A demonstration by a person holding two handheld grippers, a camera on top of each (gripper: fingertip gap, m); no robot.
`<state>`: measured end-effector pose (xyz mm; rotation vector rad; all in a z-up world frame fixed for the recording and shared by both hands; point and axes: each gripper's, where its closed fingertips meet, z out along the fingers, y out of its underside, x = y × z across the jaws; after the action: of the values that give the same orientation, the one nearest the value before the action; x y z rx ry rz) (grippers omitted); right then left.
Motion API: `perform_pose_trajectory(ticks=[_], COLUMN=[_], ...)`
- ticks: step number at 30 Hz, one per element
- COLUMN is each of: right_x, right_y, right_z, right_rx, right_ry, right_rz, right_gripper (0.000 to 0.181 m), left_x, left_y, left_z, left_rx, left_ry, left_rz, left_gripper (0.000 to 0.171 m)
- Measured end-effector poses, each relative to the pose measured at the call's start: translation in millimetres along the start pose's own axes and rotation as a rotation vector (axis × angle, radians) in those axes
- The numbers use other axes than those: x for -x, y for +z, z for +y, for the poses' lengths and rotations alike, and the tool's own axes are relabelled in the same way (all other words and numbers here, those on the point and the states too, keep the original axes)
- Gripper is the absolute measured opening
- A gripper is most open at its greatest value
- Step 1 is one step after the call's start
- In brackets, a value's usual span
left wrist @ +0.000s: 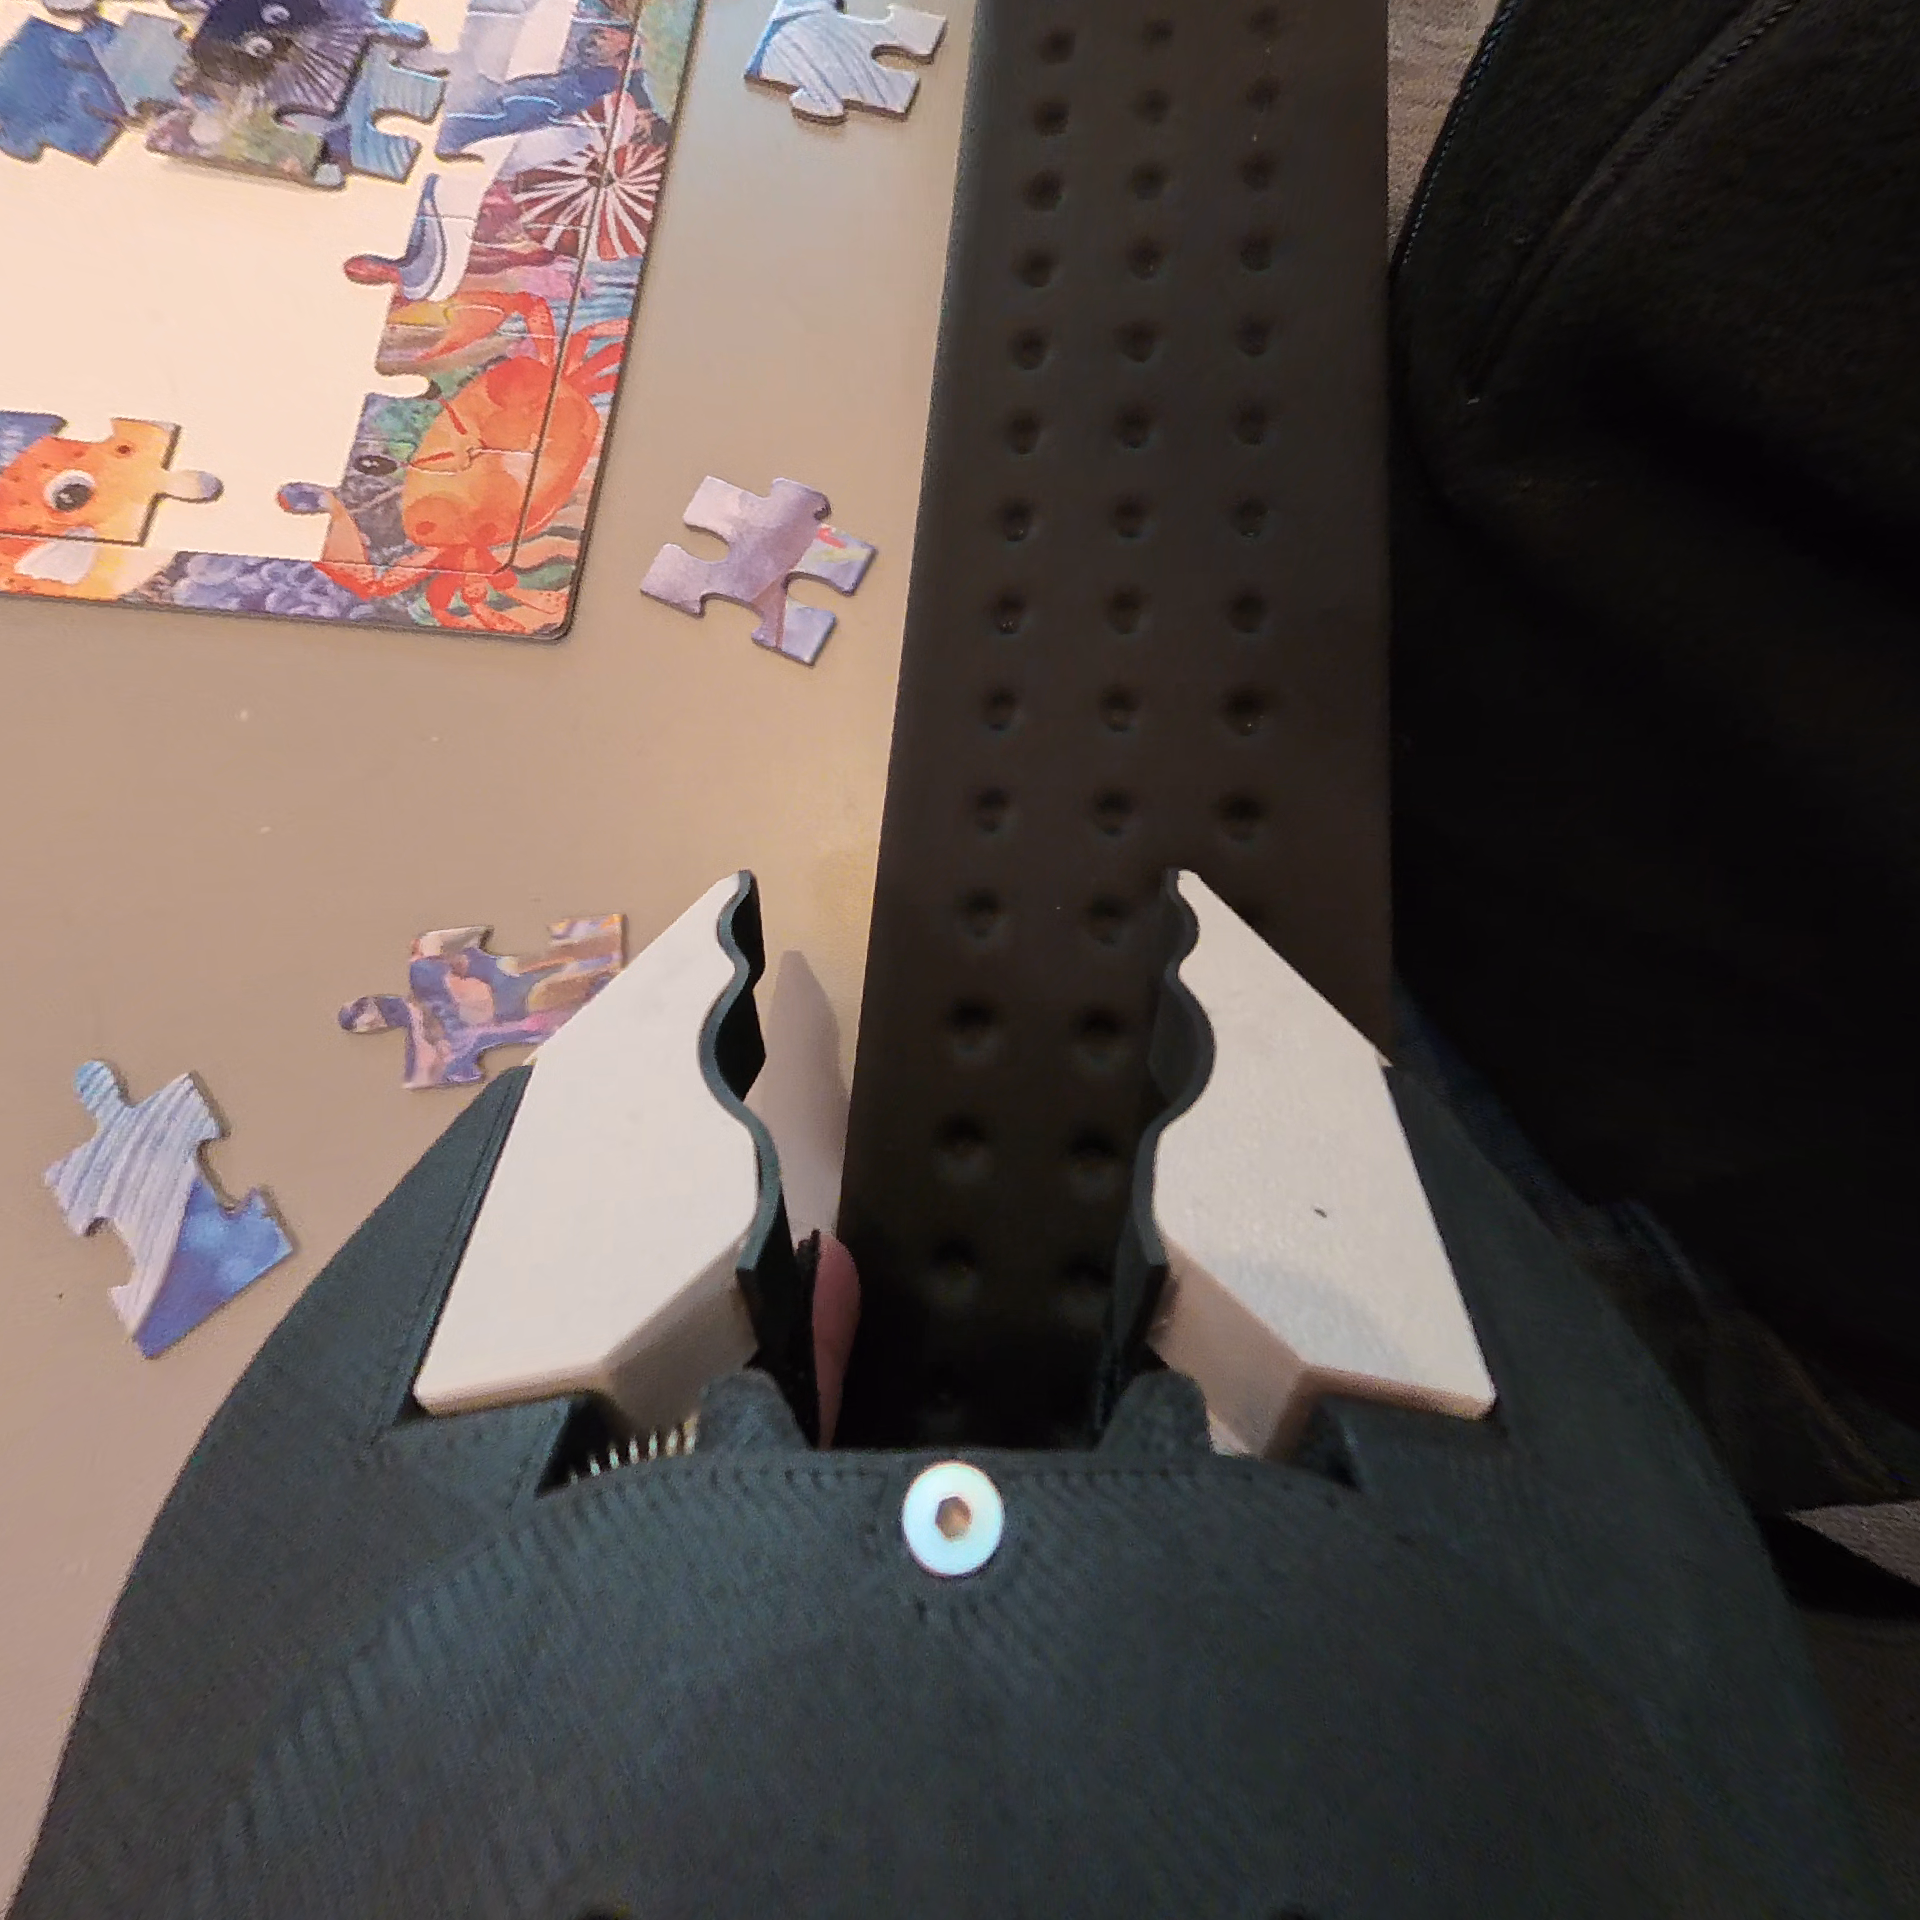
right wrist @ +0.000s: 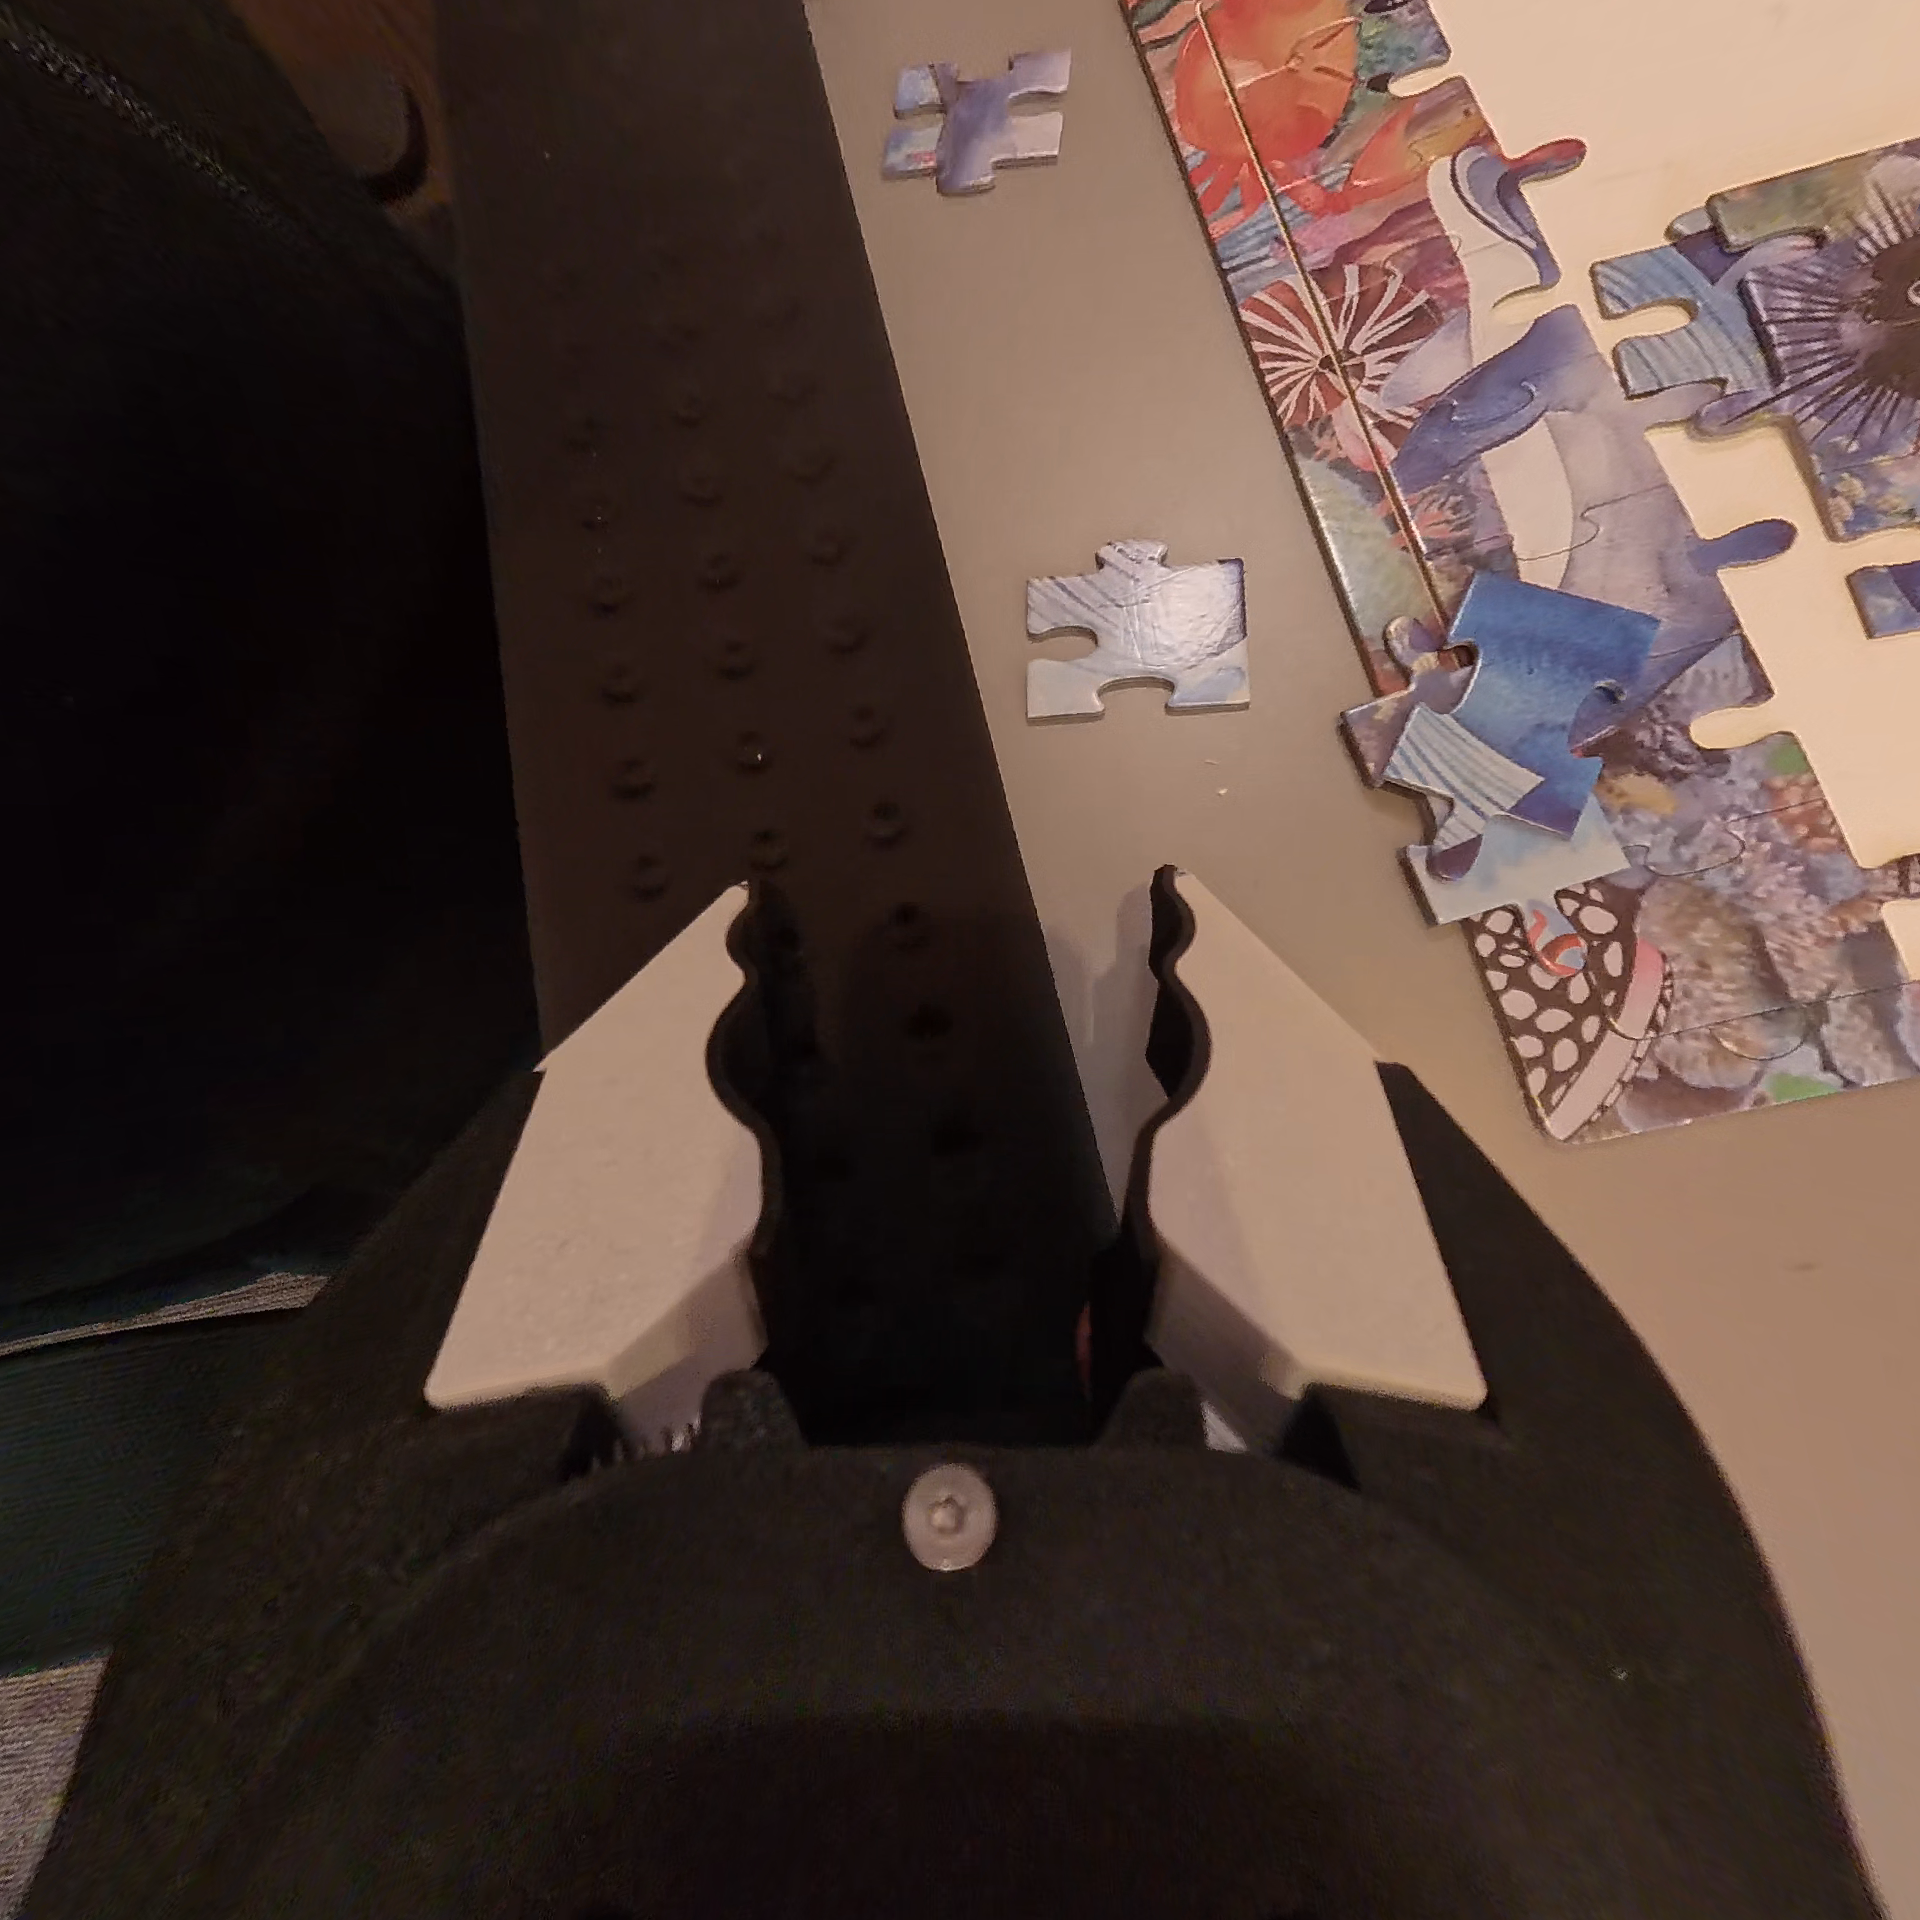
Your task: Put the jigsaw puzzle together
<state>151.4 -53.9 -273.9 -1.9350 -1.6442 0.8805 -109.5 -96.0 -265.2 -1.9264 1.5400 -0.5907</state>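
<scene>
A sea-themed jigsaw puzzle board (left wrist: 597,416) lies on the tan table, partly filled, with an orange crab at its corner; it also shows in the right wrist view (right wrist: 1340,416). Loose pieces lie beside it: a purple one (left wrist: 764,566), a multicoloured one (left wrist: 488,997), a striped blue one (left wrist: 166,1205) and one at the top (left wrist: 842,52). In the right wrist view a pale piece (right wrist: 1138,644), a blue piece (right wrist: 982,120) and a blue piece resting on the board's edge (right wrist: 1507,727) show. My left gripper (left wrist: 961,883) is open and empty. My right gripper (right wrist: 956,883) is open and empty.
A black strip with rows of dimples (left wrist: 1132,520) runs along the table's edge under both grippers; it shows in the right wrist view (right wrist: 707,623) too. A dark bulky object (left wrist: 1662,623) sits beyond the edge.
</scene>
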Motion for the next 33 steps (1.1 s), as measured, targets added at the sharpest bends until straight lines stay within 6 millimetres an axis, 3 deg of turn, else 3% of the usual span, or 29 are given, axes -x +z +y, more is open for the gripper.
perform_pose_trajectory(ticks=[9,13,16,18,21,24,28,31,33], right_x=[16,11,7,6,5,-8,-31,-48,-60], right_y=[-1,-1,-2,-5,-16,-28,-39,-39,-37], right_z=[4,2,-1,-6,-25,-52,-102,-129,-141], right_rx=[-0.050,-0.092,-0.102,-0.110,-0.151,-0.173,-0.241,-0.231,-0.212], right_ry=[-0.035,-0.045,-0.040,-0.053,-0.071,-0.120,-0.203,-0.268,-0.284], right_rz=[0.050,0.107,0.107,0.110,0.118,0.163,0.245,0.308,0.346], right_gripper=[0.068,0.071,0.062,0.060,0.062,0.064,0.072,0.070,0.068], left_x=[-16,-13,-14,-5,-3,18,70,108,133], left_y=[1,1,1,-8,-23,-33,-52,-62,-67], left_z=[1,-1,-2,-9,-30,-48,-63,-49,-26], left_rx=[-0.001,-0.071,-0.055,-0.079,-0.131,-0.164,-0.183,-0.089,-0.012], left_ry=[0.064,0.090,0.111,0.090,0.088,0.101,0.125,0.108,0.066], left_rz=[-0.054,-0.106,-0.112,-0.182,-0.182,-0.253,-0.437,-0.520,-0.547], left_gripper=[0.072,0.074,0.070,0.047,0.048,0.045,0.038,0.050,0.056])
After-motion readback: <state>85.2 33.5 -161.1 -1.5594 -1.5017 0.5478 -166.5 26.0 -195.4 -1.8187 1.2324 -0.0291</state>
